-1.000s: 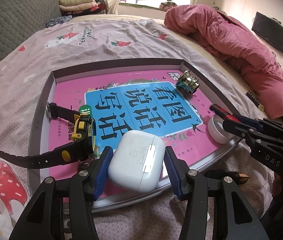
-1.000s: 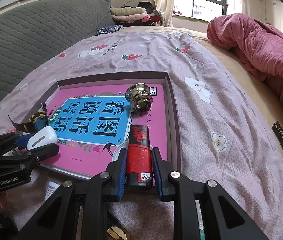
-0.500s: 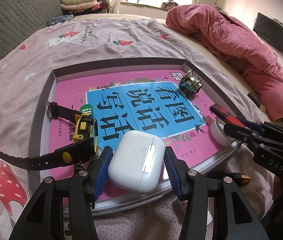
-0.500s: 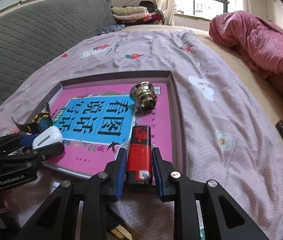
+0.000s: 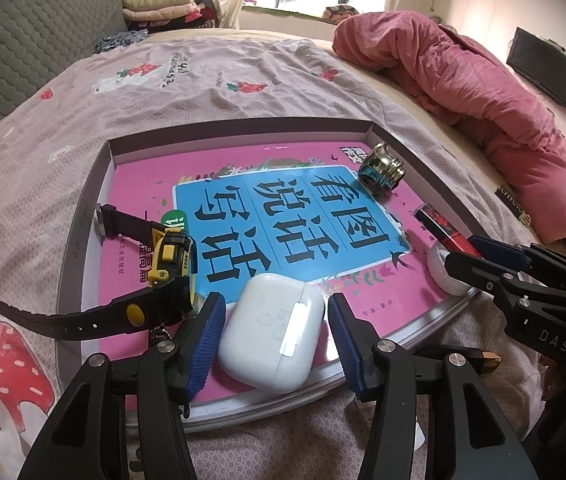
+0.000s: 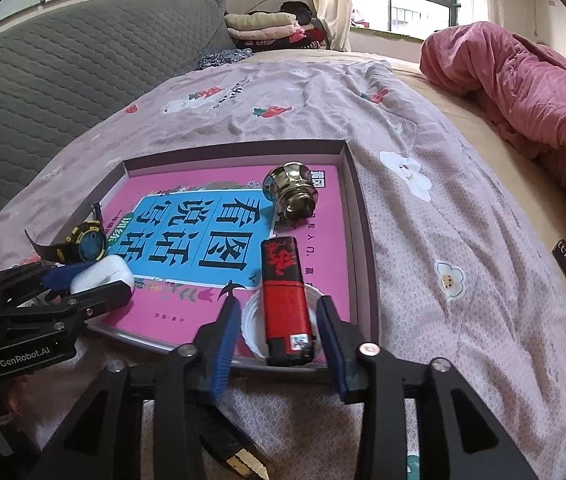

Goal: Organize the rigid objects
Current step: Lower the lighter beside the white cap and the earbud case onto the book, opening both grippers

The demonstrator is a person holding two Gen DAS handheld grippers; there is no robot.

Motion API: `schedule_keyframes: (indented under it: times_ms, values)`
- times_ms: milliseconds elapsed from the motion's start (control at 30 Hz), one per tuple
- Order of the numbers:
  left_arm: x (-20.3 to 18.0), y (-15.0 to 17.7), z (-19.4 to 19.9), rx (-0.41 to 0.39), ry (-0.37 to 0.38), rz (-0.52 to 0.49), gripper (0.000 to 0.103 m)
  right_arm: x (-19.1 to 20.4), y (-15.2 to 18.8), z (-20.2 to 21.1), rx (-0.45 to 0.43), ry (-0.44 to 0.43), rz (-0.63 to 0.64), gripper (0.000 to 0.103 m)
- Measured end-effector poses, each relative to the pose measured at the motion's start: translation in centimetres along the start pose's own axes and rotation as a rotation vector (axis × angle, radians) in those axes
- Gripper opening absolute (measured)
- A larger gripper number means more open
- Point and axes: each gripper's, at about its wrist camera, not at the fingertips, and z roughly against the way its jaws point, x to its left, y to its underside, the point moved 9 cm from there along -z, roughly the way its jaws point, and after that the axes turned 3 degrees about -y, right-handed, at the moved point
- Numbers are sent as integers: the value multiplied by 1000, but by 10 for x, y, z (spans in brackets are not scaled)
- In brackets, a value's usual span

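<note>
A shallow box tray (image 5: 243, 128) (image 6: 359, 216) with a pink and blue book inside lies on the bed. My left gripper (image 5: 273, 330) is open around a white earbuds case (image 5: 271, 334) resting at the tray's near edge; the pads stand apart from it. My right gripper (image 6: 279, 330) is open around a red lighter (image 6: 287, 300) lying across a white round lid (image 6: 253, 326); in the left wrist view the lighter (image 5: 443, 226) and the lid (image 5: 443, 268) show at the right. A black and yellow watch (image 5: 163, 264) (image 6: 83, 242) and a brass knob (image 5: 381, 170) (image 6: 293, 190) lie in the tray.
A pink quilt (image 5: 483, 92) (image 6: 523, 92) is heaped on the right of the bed. A grey padded headboard (image 6: 63, 60) runs along the left. Folded clothes (image 6: 267, 26) are stacked at the far end. A small dark and gold object (image 5: 483, 360) lies on the sheet near the tray.
Both grippers have opened. The right one let go of the red lighter, which now lies on the white lid. The left jaws have spread away from the earbuds case.
</note>
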Motion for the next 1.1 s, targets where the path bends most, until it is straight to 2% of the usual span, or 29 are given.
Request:
schedule_keyframes:
  times_ms: [467,867,967,1100]
  values:
    - [1,1,1,0,19,16,57,-2,-6,6,-35,-16,-20,43]
    - [-7,-4,14,-38,27,10,61,1,-11,12,-61,-22,-11,44]
    - [-7,-5,19,-50,27,12,63,1,-11,14,-64,-31,-20,52]
    - [-7,-5,26,-65,25,13,67,2,-13,20,-84,-41,-16,53]
